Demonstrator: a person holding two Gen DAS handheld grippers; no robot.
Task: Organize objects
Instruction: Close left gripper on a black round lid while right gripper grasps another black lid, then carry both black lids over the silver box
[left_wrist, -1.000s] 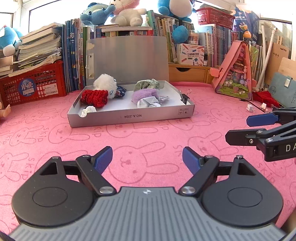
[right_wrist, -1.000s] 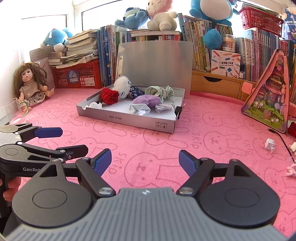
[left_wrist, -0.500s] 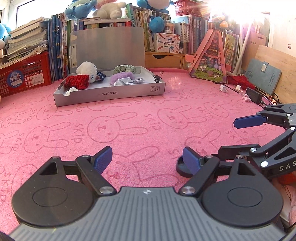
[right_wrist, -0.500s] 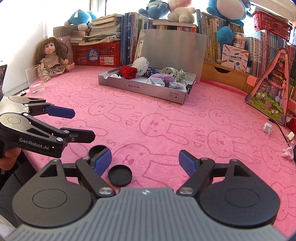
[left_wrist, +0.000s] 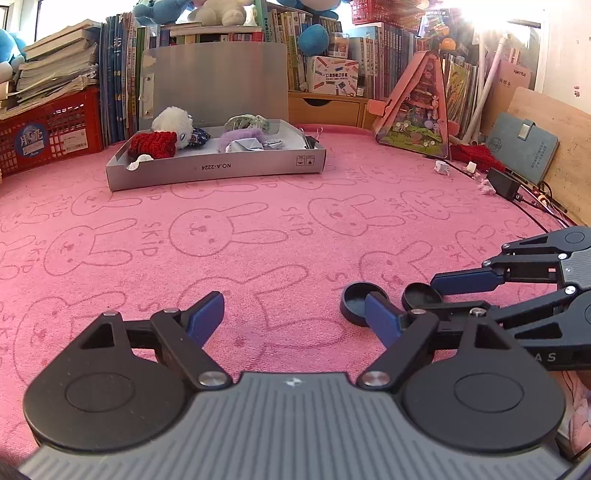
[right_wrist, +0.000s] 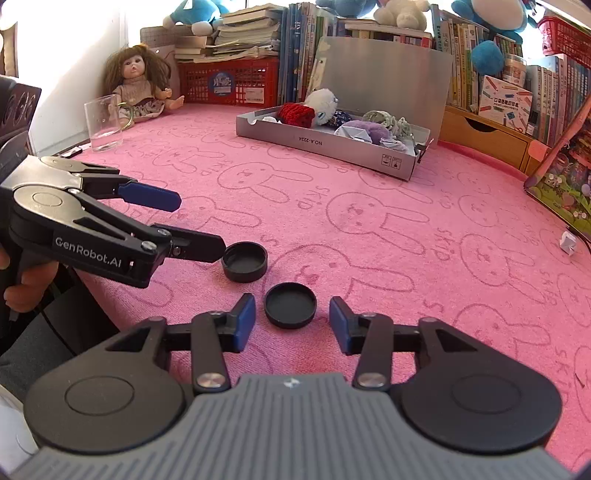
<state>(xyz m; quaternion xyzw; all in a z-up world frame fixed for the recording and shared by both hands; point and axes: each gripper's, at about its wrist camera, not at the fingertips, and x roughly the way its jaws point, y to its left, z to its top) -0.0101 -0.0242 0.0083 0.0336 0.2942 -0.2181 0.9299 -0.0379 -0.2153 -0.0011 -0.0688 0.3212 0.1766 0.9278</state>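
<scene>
Two round black caps lie on the pink rabbit-print mat. The shallower cap (right_wrist: 290, 304) (left_wrist: 421, 295) sits between and just ahead of my right gripper's (right_wrist: 291, 325) (left_wrist: 439, 295) blue pads; its jaws are closing, with a small gap still on each side of the cap. The deeper cap (right_wrist: 245, 260) (left_wrist: 354, 297) lies open side up to its left, touching or nearly touching one fingertip of my left gripper (left_wrist: 295, 317) (right_wrist: 192, 225), which is open and empty. Far behind stands the open grey box (left_wrist: 221, 170) (right_wrist: 332, 144) holding soft toys and crumpled paper.
A glass cup (right_wrist: 103, 123) and a doll (right_wrist: 138, 85) stand at the mat's far left. Books, red crates and plush toys line the back. A pink toy house (left_wrist: 413, 110), a black adapter with cable (left_wrist: 502, 182) and paper scraps (left_wrist: 441, 167) sit on the right.
The right gripper's jaws have narrowed from wide open to either side of the shallower cap, and it has edged forward and down. The left gripper holds its place beside the deeper cap.
</scene>
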